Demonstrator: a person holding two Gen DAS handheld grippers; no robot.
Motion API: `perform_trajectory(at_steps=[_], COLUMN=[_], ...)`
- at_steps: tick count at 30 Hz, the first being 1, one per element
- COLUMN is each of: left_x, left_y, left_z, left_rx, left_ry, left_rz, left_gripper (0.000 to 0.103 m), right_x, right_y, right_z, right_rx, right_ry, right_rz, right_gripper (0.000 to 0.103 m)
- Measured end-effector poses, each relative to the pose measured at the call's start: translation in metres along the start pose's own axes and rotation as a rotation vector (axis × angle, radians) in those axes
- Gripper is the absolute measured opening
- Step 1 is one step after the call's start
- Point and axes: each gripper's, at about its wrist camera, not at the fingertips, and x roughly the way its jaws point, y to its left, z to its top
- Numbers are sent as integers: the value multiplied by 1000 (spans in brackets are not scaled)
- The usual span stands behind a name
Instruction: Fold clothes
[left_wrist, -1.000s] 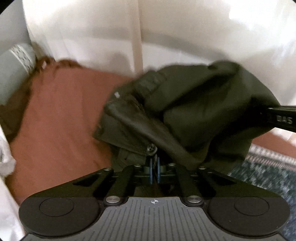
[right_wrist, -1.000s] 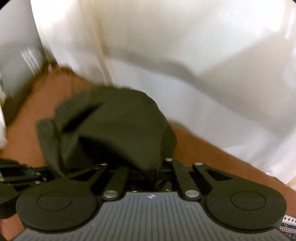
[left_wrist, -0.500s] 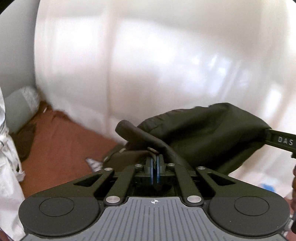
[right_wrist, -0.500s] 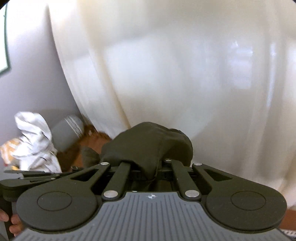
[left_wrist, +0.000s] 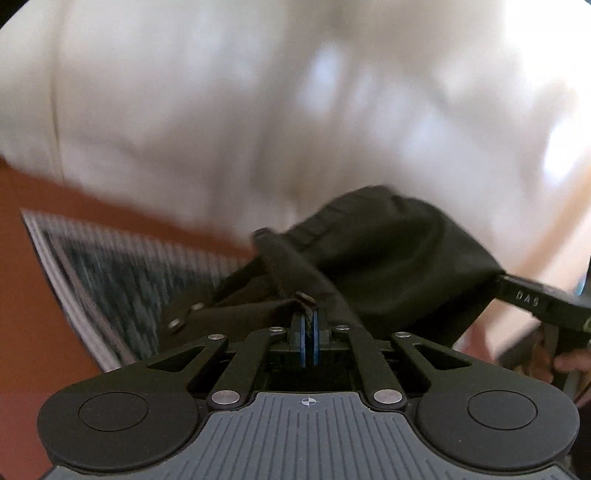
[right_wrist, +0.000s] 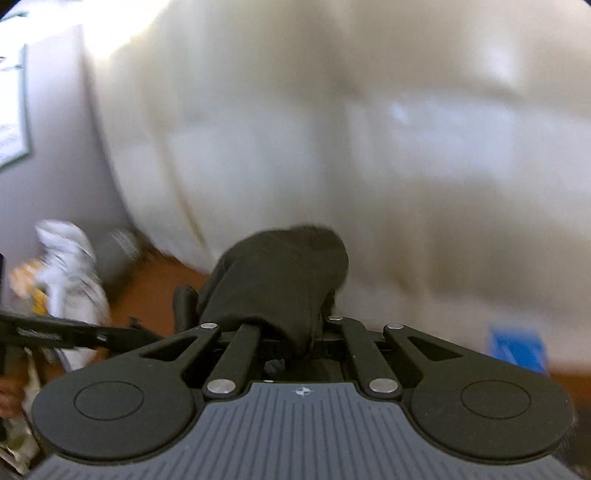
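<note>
The dark olive garment (left_wrist: 388, 258) hung in the air between the 2 grippers, clear of the rust-brown bedspread (left_wrist: 33, 295) and of the patterned rug (left_wrist: 122, 273) below it. The left gripper (left_wrist: 309, 325) was clamped shut on a seamed edge near a row of metal snaps, its blue pads pressed together with cloth pinched at their tips. In the right wrist view the right gripper (right_wrist: 299, 343) was likewise closed on a thick bunch of the same fabric, which mounded up over the jaws and hid the fingertips. From the left gripper the cloth ran away to the right and ended at the black body of the other tool near the frame's right edge, so the garment's long axis lay roughly along the line joining the 2 hands, sagging and crumpled rather than taut. Neither hand was nearer than the other; each held 1 end. A white curtain (left_wrist: 258, 110) filled the background in both views, heavily blurred, and a white bundle (right_wrist: 70, 266) sat at the far left of the right wrist view. Judging from this, the fold had not yet been laid: the next move would call for drawing the hands apart along that axis to spread the cloth, then lowering it flat onto the bedspread.
</note>
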Motion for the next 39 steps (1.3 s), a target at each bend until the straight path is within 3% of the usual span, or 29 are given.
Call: perform_trajectory(at_steps=[2,5,10,13,14,18,24,26,28,30,32,35,39], left_x=[38,75,98,99,96,68,28,27,29,38,58,101,143], left_y=[-2,-1,-19,-18,-17,-14,-6,-3,-4,-6,-4,10,28], left_z=[-35,-77,-104,-100,-98,-79,-24,-7,5,11,15,17,10], left_rx=[-37,-67,12,39,37,62,172,189,222,295,374,434,445], left_ry=[137,272,391,419,423,400,215,173,145,113,83,133,222], left_rz=[3,31,63,77,77,56,58,46,30,54,84,114,112], left_gripper=[0,0,0,9,24,27,40,42,51,64,69,76,77], right_x=[-2,5,12,13,13,-6,-62,-70,-66,-52,-29,13,59], right_y=[-33,-73,-125,-132,-133,-123,-96,-80,-63,-48,-36,-17,2], right_z=[-55,-137,-237,-267,-270,-261,-222,-200,-178,-159,-147,-138,-139], right_rx=[86,227,340,396,408,408,394,377,337,302,301,305,278], right_ry=[95,238,448,482,481,453,287,217,172,143,139,175,257], right_rz=[-100,-263,-399,-408,-414,-468,-549,-512,-469,-412,-341,-230,-189], right_gripper=[5,5,6,14,16,50,50,50,51,54,55,55,55])
